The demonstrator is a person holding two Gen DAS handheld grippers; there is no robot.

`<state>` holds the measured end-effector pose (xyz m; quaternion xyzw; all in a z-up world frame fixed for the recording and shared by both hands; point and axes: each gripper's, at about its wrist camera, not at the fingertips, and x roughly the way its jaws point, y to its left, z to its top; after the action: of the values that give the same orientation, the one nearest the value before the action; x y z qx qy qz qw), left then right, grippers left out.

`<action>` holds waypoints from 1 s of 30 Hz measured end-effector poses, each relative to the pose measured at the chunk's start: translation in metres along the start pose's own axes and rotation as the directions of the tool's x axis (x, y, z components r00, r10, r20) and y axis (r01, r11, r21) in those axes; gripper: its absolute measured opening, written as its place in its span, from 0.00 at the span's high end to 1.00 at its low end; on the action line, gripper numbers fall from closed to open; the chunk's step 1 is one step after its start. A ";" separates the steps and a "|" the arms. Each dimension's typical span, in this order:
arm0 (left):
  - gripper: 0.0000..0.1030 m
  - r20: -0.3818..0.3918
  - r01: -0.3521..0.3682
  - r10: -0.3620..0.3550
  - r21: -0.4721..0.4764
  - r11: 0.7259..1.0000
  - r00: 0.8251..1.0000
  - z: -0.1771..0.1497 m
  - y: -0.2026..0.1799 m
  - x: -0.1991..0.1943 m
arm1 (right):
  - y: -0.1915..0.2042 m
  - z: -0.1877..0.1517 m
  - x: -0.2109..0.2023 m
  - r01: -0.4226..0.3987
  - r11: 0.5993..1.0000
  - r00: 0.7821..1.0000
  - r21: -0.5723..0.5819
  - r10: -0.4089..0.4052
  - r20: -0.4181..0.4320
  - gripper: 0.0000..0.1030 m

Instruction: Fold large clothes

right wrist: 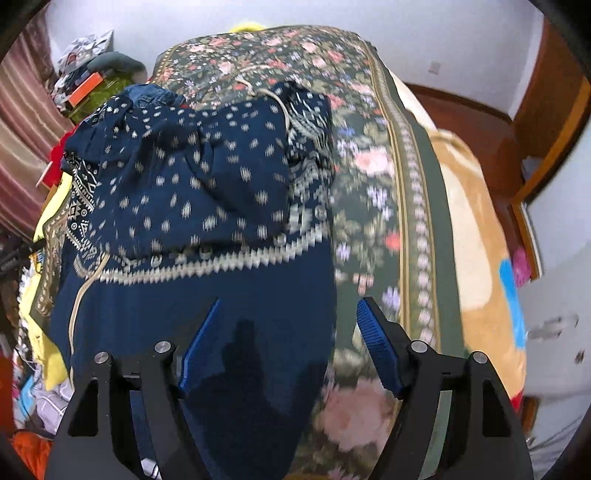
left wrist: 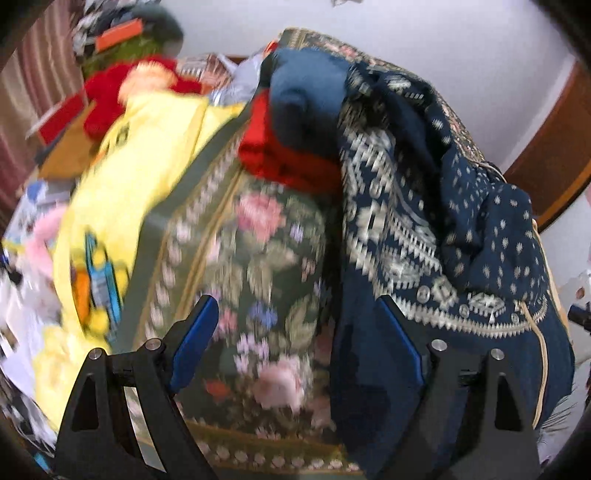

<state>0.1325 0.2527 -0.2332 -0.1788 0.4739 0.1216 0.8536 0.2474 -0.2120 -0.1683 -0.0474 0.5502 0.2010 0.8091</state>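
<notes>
A navy garment with white geometric bands and dots (left wrist: pixel 424 229) (right wrist: pixel 192 192) lies bunched on a bed covered by a dark green floral spread (left wrist: pixel 255 258) (right wrist: pixel 369 177). Its plain navy lower part runs toward both cameras. My left gripper (left wrist: pixel 295 314) hangs open above the spread at the garment's left edge, nothing between its blue pads (left wrist: pixel 195 336). My right gripper (right wrist: pixel 290 314) is open over the garment's right edge, with plain navy cloth and spread below the gap; its pads (right wrist: pixel 376 343) touch nothing. A cream drawstring (right wrist: pixel 280 107) trails from the garment. Both views are motion-blurred.
Folded red (left wrist: pixel 280 155) and teal (left wrist: pixel 306 96) clothes sit behind the garment. A yellow garment (left wrist: pixel 140 173) lies left, amid clutter and an orange box (left wrist: pixel 118 35). A tan blanket (right wrist: pixel 476 236) lies along the bed's right side. Wooden furniture (right wrist: pixel 546 122) lines the white wall.
</notes>
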 end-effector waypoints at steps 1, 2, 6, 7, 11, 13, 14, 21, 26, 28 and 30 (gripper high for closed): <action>0.16 -0.016 0.021 -0.021 -0.021 1.000 1.000 -0.008 0.004 0.002 | 0.000 -0.005 0.001 -0.007 1.000 1.000 0.008 0.008 -0.013 0.31; 0.16 -0.029 0.043 -0.044 -0.038 0.998 0.999 -0.014 0.006 0.004 | 0.000 -0.010 0.002 -0.014 1.000 0.999 0.013 0.014 -0.032 0.31; 0.16 -0.098 0.144 -0.155 -0.106 0.984 0.983 -0.042 0.010 0.014 | 0.001 -0.024 0.003 -0.021 1.000 0.998 0.011 0.021 -0.062 0.31; 0.16 -0.108 0.162 -0.175 -0.121 0.979 0.979 -0.048 0.010 0.016 | 0.002 -0.027 0.003 -0.025 1.000 0.998 0.010 0.025 -0.065 0.31; 0.17 -0.149 0.257 -0.279 -0.154 0.954 0.949 -0.064 0.003 0.025 | 0.000 -0.034 0.006 -0.067 0.997 0.995 0.040 0.069 -0.069 0.31; 0.19 -0.162 0.293 -0.321 -0.173 0.940 0.933 -0.069 0.000 0.029 | -0.007 -0.035 0.011 -0.116 0.989 0.990 0.096 0.123 -0.066 0.31; 0.19 -0.174 0.320 -0.352 -0.187 0.929 0.920 -0.072 -0.002 0.032 | -0.012 -0.036 0.014 -0.146 0.980 0.986 0.133 0.155 -0.064 0.31; 0.34 -0.215 0.421 -0.465 -0.221 0.880 0.858 -0.082 -0.019 0.042 | -0.008 -0.038 0.021 -0.234 0.958 0.970 0.163 0.242 -0.027 0.38; 0.69 -0.195 0.473 -0.512 -0.216 0.854 0.836 -0.077 -0.028 0.033 | 0.002 -0.037 0.018 -0.293 0.946 0.955 0.138 0.296 0.000 0.68; 0.88 -0.192 0.478 -0.514 -0.204 0.854 0.836 -0.074 -0.034 0.031 | 0.002 -0.034 0.018 -0.315 0.938 0.948 0.143 0.318 0.004 0.84; 0.89 -0.179 0.479 -0.512 -0.198 0.855 0.840 -0.068 -0.039 0.025 | 0.005 -0.029 0.017 -0.319 0.937 0.947 0.142 0.320 0.011 0.88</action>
<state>0.1085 0.1893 -0.2805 -0.3697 0.4950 -0.0904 0.7811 0.2252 -0.2117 -0.1941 0.0991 0.5684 0.2896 0.7637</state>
